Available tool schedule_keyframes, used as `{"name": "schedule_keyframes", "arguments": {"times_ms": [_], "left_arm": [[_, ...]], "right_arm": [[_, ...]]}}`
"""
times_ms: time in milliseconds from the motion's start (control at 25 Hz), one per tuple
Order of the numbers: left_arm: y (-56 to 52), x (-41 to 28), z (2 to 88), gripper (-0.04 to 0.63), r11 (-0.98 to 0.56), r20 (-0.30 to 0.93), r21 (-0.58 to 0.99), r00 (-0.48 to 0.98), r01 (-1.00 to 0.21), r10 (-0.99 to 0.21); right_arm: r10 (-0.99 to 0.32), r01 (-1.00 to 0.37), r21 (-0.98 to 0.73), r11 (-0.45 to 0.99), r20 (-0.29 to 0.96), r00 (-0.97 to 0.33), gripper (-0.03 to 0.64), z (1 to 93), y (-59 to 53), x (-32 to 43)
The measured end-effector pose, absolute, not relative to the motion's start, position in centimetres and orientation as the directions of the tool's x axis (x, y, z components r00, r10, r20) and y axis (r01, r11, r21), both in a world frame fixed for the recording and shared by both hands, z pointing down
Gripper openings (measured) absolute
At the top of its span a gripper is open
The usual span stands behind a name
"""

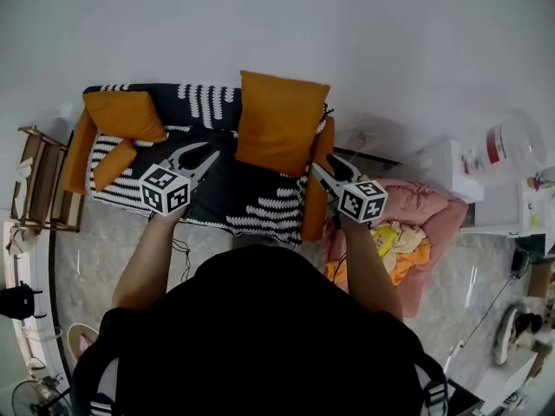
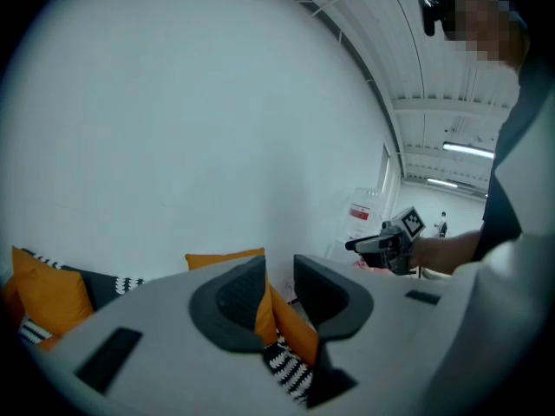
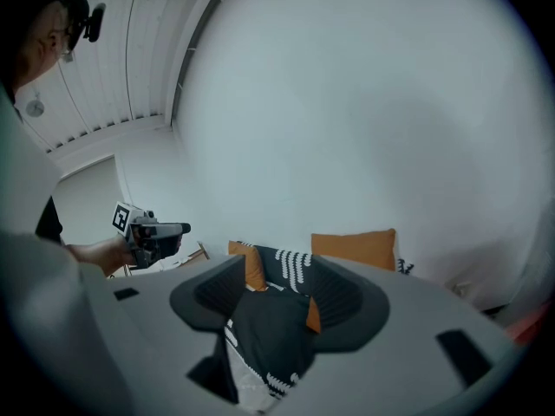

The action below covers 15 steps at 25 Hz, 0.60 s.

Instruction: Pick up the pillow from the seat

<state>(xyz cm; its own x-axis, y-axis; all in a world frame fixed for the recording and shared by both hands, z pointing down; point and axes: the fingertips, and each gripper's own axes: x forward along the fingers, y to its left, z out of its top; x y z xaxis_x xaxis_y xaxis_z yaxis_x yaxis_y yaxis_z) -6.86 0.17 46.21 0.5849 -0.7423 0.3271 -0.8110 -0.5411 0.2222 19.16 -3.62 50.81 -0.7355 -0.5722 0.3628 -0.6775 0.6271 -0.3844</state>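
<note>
A large orange pillow (image 1: 279, 121) leans upright against the back of the black-and-white patterned sofa (image 1: 260, 202), on its right half. My left gripper (image 1: 206, 158) hovers over the seat just left of that pillow, jaws open with nothing between them. My right gripper (image 1: 324, 171) is at the sofa's orange right arm, below the pillow's right corner, also open and empty. In the left gripper view the pillow (image 2: 224, 259) shows beyond the left gripper (image 2: 279, 295). The right gripper view has the pillow (image 3: 355, 248) beyond the right gripper (image 3: 277, 291).
Two more orange cushions (image 1: 126, 113) (image 1: 113, 163) lie at the sofa's left end. A wooden rack (image 1: 39, 185) stands left of the sofa. On the floor to the right are a pink heap of bedding (image 1: 425, 224), a white box (image 1: 447, 167) and a clear container (image 1: 512, 146).
</note>
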Motion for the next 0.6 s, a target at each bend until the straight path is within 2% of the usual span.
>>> {"name": "schedule_keyframes", "arguments": {"times_ms": [600], "left_arm": [[0.4,-7.5,46.1,0.124,-0.533,0.318,0.23,0.58,-0.815,-0.75]], "right_arm": [[-0.564,-0.67,-0.363,0.648,0.361,-0.742,0.245,49.6,-3.7,18.5]]}}
